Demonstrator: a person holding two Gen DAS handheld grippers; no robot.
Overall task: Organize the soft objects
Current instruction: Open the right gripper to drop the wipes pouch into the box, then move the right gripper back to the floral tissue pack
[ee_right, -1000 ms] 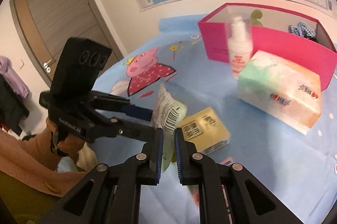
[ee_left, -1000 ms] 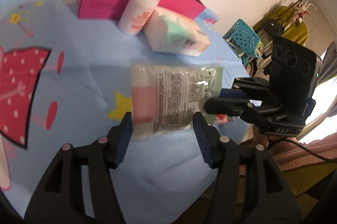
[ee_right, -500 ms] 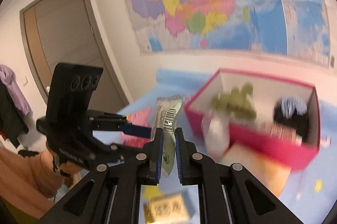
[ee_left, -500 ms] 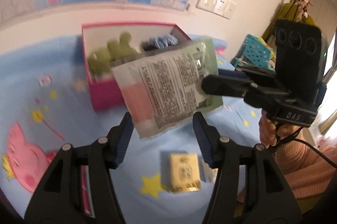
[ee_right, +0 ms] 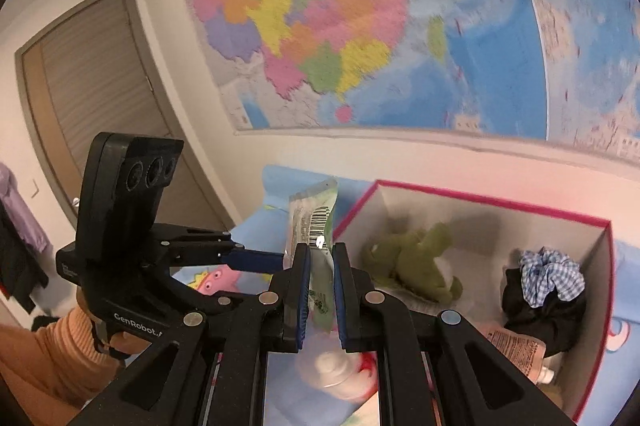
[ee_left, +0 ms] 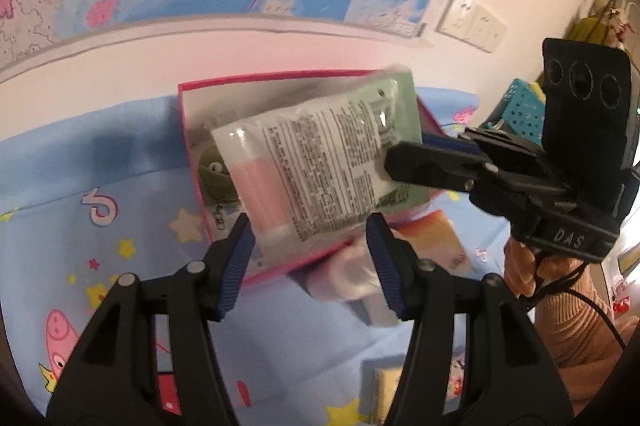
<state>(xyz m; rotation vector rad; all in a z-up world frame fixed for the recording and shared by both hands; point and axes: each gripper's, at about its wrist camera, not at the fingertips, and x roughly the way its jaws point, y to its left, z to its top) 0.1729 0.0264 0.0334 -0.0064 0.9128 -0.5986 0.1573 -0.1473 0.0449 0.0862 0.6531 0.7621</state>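
A: Right gripper (ee_right: 320, 290) was clamped on one side edge of the flat plastic packet (ee_left: 320, 162), pads pinching the thin film. Left gripper (ee_left: 310, 258) stood part open; the packet's lower edge hung between its pads, but I could not tell whether either pad pressed on it.

B: Where was the packet relative to the pink box (ee_right: 600, 306)?

A: In the air, in front of the box's near wall and partly over its opening. Not yet inside.

B: Handling notes?

A: Judged light and limp. It stayed roughly flat from a one-edge pinch, so the pink and green contents probably gave some body. Film looked glossy, likely slippery, and a sealed margin is the safest hold.

B: Box contents?

A: A green plush frog (ee_right: 416, 266) toward the left end, a blue checked scrunchie (ee_right: 550, 272) on dark cloth at the right, a pink bottle (ee_right: 520, 350) lying by the near wall. Just outside that near wall stood a white bottle (ee_right: 336, 374), directly below the packet.

B: Risk?

A: Packet could slide out of the pinch or snag on the rim.
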